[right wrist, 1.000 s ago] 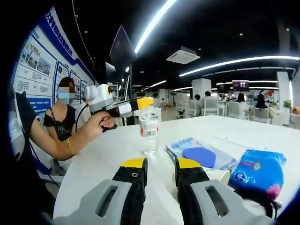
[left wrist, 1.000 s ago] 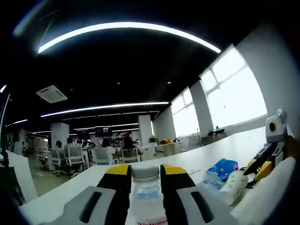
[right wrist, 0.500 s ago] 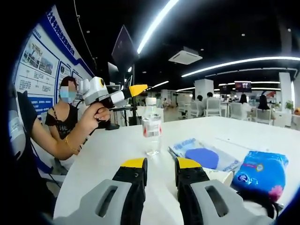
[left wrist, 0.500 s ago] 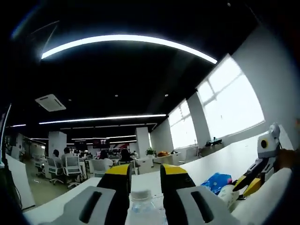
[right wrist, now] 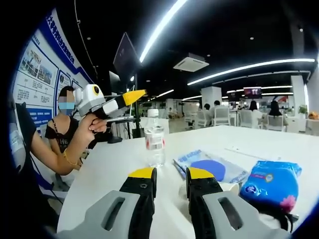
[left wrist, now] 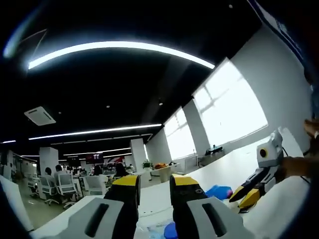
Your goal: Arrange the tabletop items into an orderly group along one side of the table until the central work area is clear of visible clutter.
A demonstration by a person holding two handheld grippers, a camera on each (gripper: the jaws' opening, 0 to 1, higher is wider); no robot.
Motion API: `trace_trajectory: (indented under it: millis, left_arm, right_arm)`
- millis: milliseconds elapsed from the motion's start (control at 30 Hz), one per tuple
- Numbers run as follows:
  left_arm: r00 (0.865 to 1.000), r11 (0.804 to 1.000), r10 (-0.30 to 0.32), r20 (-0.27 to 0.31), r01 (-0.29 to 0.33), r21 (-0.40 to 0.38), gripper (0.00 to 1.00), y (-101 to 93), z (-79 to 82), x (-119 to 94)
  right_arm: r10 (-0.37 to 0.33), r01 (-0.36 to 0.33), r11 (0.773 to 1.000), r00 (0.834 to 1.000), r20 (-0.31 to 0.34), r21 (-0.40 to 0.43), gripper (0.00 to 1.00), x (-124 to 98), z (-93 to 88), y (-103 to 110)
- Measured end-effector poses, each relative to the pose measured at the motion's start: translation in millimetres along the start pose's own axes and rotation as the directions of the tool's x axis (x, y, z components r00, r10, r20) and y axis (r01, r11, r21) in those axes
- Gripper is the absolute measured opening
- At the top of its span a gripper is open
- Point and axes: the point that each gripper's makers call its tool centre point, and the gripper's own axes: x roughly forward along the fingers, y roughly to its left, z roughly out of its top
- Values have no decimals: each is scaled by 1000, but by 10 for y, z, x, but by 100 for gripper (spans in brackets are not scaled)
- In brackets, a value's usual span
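Observation:
A clear water bottle [right wrist: 154, 139] with a white cap stands upright on the white table [right wrist: 119, 162]. Beside it lie a flat blue packet [right wrist: 208, 167], a blue tissue pack [right wrist: 271, 180] and a white tube [right wrist: 231, 187] just behind my right jaw. My right gripper [right wrist: 170, 173] is low over the table's near edge, open, nothing between its jaws. My left gripper [right wrist: 133, 94], held by a hand, hangs above and left of the bottle, apart from it. In the left gripper view my left gripper [left wrist: 154, 179] is open and empty, with the right gripper [left wrist: 245, 195] at right.
A seated person [right wrist: 65, 127] holds the left gripper at the table's left side. A wall poster [right wrist: 35, 79] is behind. The blue pack [left wrist: 218, 191] lies on the table [left wrist: 219, 172]. Office desks and chairs [right wrist: 219, 115] stand far beyond.
My left gripper let go of the water bottle and rose away from it; the bottle stays upright on the table. The right gripper has barely moved.

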Motion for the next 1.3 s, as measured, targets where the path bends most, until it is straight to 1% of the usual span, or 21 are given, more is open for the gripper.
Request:
trace_trajectory:
  millis: [67,167,233,333,400,500,567,667,767,800,833,867,900,1000,1033,1067,1133,1167,1233,1267,1300]
  left_arm:
    - [1000,1000,-11,-7,11,3,22,-41,-19,8]
    - [998,999,-47,-31,47,3,22,-150,-94,28]
    - [997,998,-68,-49,68,1,22,-215,-150,42]
    - [991,994,-106,-82,106,-5,22,-345,-267,68]
    - [989,993,-114,-90,114,-7,22,-406,-324,78]
    - [982,988,-151,-117,146,-44,22,-535,-457,98]
    - [979,987,-160,-126,155,-48,22,-581,-508,106]
    - [970,982,-189,-156,181,-60,22,-689,-631,123]
    - [958,973,-224,-179,210,-94,22,-789,-749,150]
    - [953,970,-236,-189,222,-97,22,-818,-796,168]
    - [945,967,-250,-210,234,-100,22,-846,-849,169]
    - [939,964,-263,-223,243,-112,22,-878,-908,190]
    - [936,962,-269,-228,246,-121,22,-893,-942,199]
    - [924,954,-290,-250,259,-149,22,-946,-1049,208]
    - [916,950,-302,-265,267,-161,22,-974,-1090,205]
    - [915,950,-303,-264,268,-162,22,-977,-1093,207]
    - [909,945,-317,-271,280,-167,22,-1014,-1122,209]
    - [908,945,-319,-273,282,-166,22,-1022,-1132,211]
    - [900,941,-330,-286,291,-170,22,-1051,-1175,218]
    - [892,938,-341,-298,299,-178,22,-1075,-1217,224]
    - [888,936,-345,-304,301,-182,22,-1089,-1246,233]
  right_arm:
    - [-8,8,1000,1000,2,7,22,-4,5,-15]
    - [-23,23,999,1000,1,32,22,-16,-2,-46]
    - [-34,34,999,999,1,32,22,-26,-1,-64]
    - [-59,59,998,998,1,22,22,-56,8,-102]
    - [-78,78,997,997,1,29,22,-74,10,-138]
    - [-117,117,993,993,-7,22,22,-111,-2,-221]
    - [-134,134,991,991,-16,14,21,-126,-18,-254]
    - [-158,158,987,987,-33,8,21,-141,-53,-305]
    - [-173,173,985,984,-50,7,21,-148,-92,-339]
    - [-177,178,984,983,-56,15,21,-151,-109,-357]
    - [-177,179,983,982,-59,28,21,-152,-119,-372]
    - [-174,178,983,983,-60,55,21,-155,-133,-385]
    - [-176,180,981,983,-59,70,21,-160,-134,-411]
    - [-192,196,977,980,-59,83,20,-184,-133,-465]
    - [-200,205,975,978,-60,86,20,-195,-135,-488]
    - [-202,207,975,977,-60,87,20,-197,-135,-493]
    - [-208,213,972,976,-61,101,20,-207,-140,-525]
    - [-208,214,971,976,-62,104,20,-208,-142,-530]
    - [-213,219,970,975,-68,109,20,-207,-157,-540]
    - [-216,223,969,974,-73,107,20,-207,-169,-550]
    - [-219,227,968,972,-79,105,20,-205,-183,-560]
